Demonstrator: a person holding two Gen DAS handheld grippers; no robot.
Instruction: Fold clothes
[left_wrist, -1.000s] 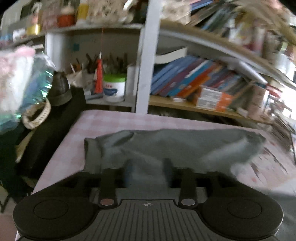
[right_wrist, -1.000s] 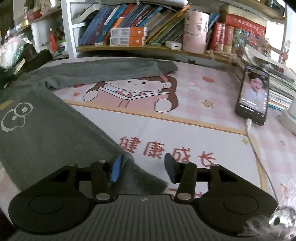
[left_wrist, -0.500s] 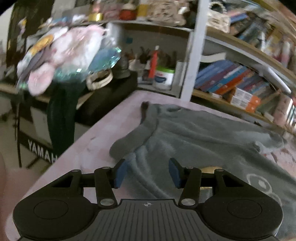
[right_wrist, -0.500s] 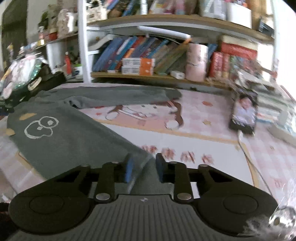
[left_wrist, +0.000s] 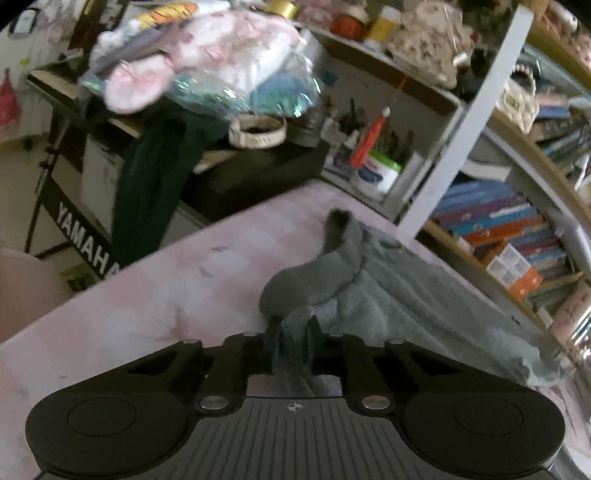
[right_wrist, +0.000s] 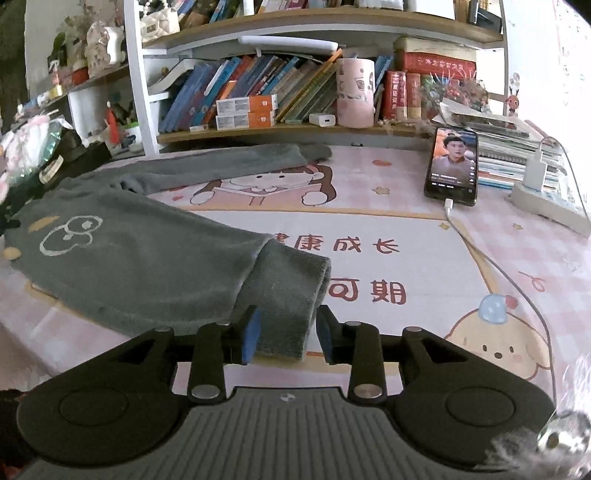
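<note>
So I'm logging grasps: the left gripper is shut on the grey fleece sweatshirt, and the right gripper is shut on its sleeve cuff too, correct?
Not quite. The left gripper is shut on the grey fleece sweatshirt, but the right gripper is open: in the right wrist view its jaws stand apart on either side of the sleeve cuff, not clamping it.

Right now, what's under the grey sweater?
The pink cartoon mat lies under the grey sweater. Its girl drawing and red writing show partly; the rest is covered.

My two handheld grippers, black and ribbed

Left gripper (left_wrist: 292, 341) and right gripper (right_wrist: 287, 334): silver pivot screws, round side discs, crosshair mark, blue-edged fingertip pads (right_wrist: 251, 334).
</note>
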